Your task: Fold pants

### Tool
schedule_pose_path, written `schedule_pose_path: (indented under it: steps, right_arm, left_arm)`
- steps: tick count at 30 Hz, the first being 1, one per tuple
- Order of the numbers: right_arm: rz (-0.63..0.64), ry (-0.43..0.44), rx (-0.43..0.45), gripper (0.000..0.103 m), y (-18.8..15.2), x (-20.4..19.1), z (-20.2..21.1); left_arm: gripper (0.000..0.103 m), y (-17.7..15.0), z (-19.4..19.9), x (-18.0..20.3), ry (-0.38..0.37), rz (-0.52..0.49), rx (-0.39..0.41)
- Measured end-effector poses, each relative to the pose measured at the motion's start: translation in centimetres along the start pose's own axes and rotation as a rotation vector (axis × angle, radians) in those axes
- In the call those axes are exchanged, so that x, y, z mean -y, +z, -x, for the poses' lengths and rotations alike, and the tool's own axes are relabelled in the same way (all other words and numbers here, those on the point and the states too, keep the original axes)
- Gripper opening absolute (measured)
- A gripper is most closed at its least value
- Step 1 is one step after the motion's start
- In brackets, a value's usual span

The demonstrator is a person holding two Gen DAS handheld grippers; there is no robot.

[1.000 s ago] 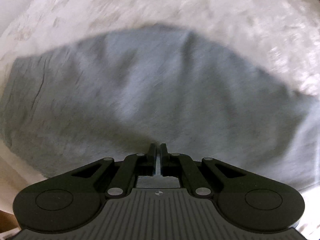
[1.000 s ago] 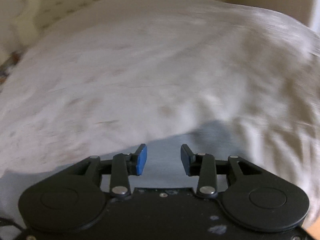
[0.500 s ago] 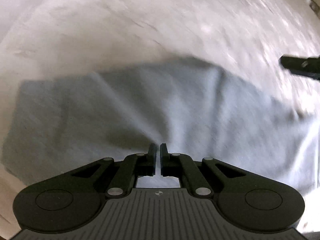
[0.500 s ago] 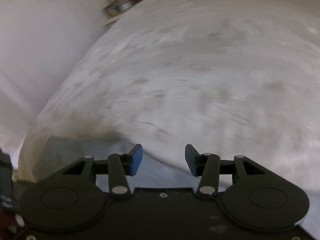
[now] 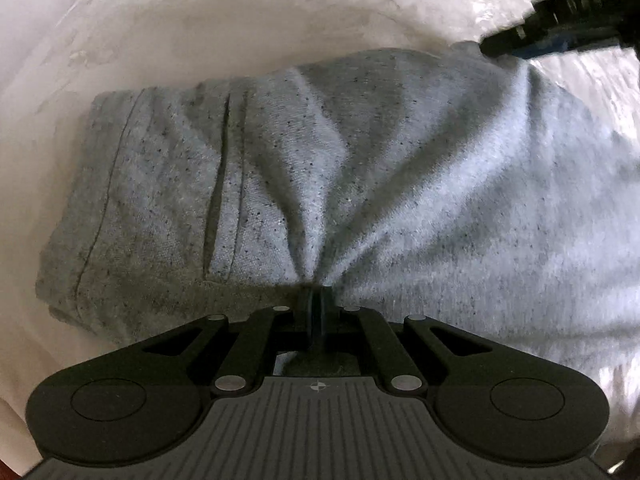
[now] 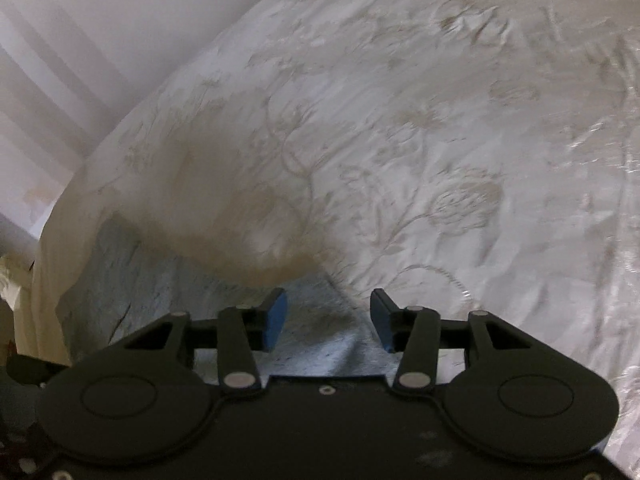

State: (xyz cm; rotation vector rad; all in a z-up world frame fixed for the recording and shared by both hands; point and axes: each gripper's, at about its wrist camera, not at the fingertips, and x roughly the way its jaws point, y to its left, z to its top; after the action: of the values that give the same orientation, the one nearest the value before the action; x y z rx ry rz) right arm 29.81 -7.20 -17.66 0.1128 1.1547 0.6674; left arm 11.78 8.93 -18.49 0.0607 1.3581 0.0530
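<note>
My left gripper (image 5: 316, 300) is pinching the soft, light grey pants (image 5: 360, 184) on the bed (image 6: 400, 120), knit bunching at the pinch, my right gripper (image 6: 326, 316) partly open over their far corner, jaws just narrowed

The bed (image 6: 440, 140) carried a white bedspread (image 5: 240, 20) with a raised floral pattern. Grey speckled pants (image 5: 400, 184) lay directly on that bedspread, folded and creased, near the bedspread's edge, with bare bedspread showing beyond their far side.
</note>
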Motion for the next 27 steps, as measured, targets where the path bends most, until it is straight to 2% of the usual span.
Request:
schedule_pose_path:
  steps: [1, 2, 3, 6, 10, 16, 19, 23, 25, 27]
  right_arm:
    - [0.01, 0.002, -0.01, 0.019, -0.2, -0.2, -0.1]
    - [0.03, 0.009, -0.021, 0.005, -0.5, -0.4, -0.2]
    - [0.05, 0.011, -0.029, 0.003, -0.8, -0.8, -0.2]
    - [0.125, 0.035, -0.02, 0.003, -2.2, -2.7, 1.0]
    - [0.206, 0.051, -0.011, 0.003, -5.1, -5.2, 2.8]
    - [0.197, 0.035, -0.032, 0.003, -7.5, -6.2, 2.4]
    - [0.168, 0.027, -0.021, 0.003, -7.6, -6.0, 2.3]
    - [0.163, 0.017, -0.012, 0.003, -7.4, -5.9, 2.2]
    - [0.163, 0.015, -0.013, 0.005, -7.2, -5.7, 2.1]
    - [0.152, 0.02, -0.018, 0.012, -6.8, -5.3, 2.0]
  left_arm:
    - [0.003, 0.2, -0.2, 0.4, -0.003, 0.014, -0.003]
    - [0.003, 0.5, -0.3, -0.1, -0.008, 0.024, -0.005]
    - [0.003, 0.6, -0.2, -0.3, -0.014, 0.034, -0.007]
    - [0.004, 1.2, 1.7, -1.1, -0.018, 0.075, 0.044]
    - [0.004, 4.5, 4.5, -1.8, -0.014, 0.086, 0.199]
    - [0.004, 10.7, 2.8, -2.3, 0.015, 0.149, 0.284]
    - [0.004, 11.8, 1.7, -2.7, 0.018, 0.158, 0.265]
    - [0.004, 10.7, -0.4, -2.0, -0.032, 0.103, 0.163]
    - [0.004, 9.2, -0.5, -1.3, -0.01, 0.044, 0.177]
    - [0.004, 8.0, -0.5, -0.8, 0.006, -0.016, 0.199]
